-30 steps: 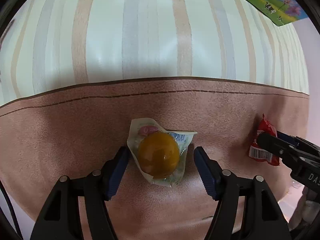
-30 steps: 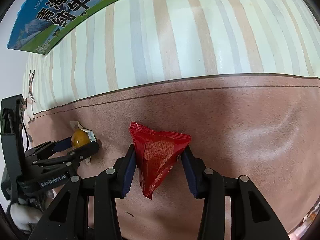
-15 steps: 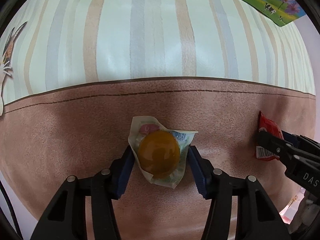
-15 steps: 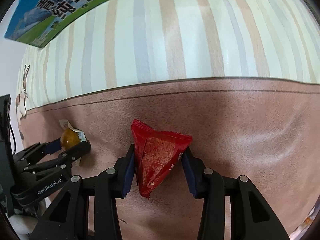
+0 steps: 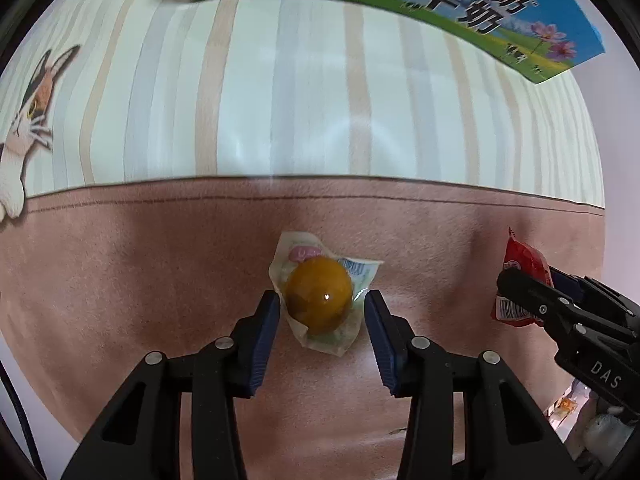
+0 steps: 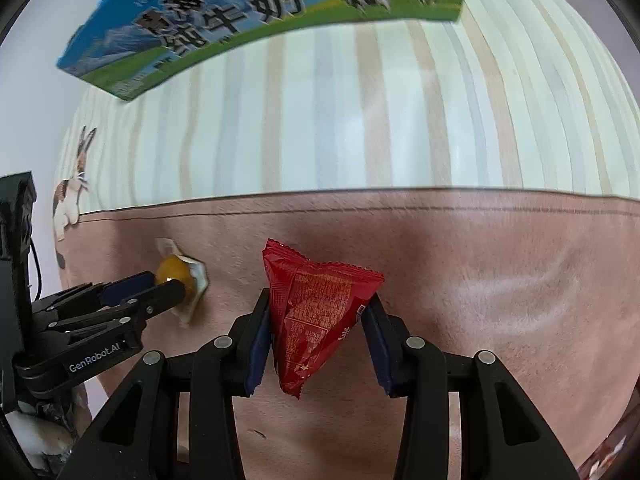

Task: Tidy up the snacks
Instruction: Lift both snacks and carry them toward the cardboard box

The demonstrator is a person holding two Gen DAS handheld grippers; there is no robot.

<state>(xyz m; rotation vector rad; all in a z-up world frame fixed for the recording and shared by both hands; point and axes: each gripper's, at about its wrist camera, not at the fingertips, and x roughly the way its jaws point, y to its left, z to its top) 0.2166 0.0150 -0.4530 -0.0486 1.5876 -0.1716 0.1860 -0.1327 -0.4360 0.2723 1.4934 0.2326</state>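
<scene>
Both black two-finger grippers point steeply down at the tabletop, each pinching a snack between blue pads. Seen from its own wrist camera, the left gripper (image 5: 320, 312) reaches up from 6 o'clock, its pads pressed on the crinkled edges of a round amber jelly sealed in a clear wrapper (image 5: 320, 294); the jelly sits at the centre, right between the fingertips. At 3 o'clock in that view the right gripper (image 5: 520, 280) comes in from the edge.

From the right wrist camera, the right gripper (image 6: 316, 312) likewise rises from 6 o'clock, squeezed on a red triangular foil snack packet (image 6: 316, 304) whose lower tip hangs down between the fingers. At 9 o'clock the left gripper (image 6: 168, 286) enters level from the side, with the jelly showing at its tips.

Beneath both lies a pinkish-brown suede-like mat (image 5: 120, 300), which meets a pale striped tablecloth (image 5: 300, 92) toward 12 o'clock. A blue-and-green milk carton box (image 6: 248, 12) lies at 12 o'clock on the stripes. A printed cat figure (image 5: 28, 112) shows at 9 to 10 o'clock.
</scene>
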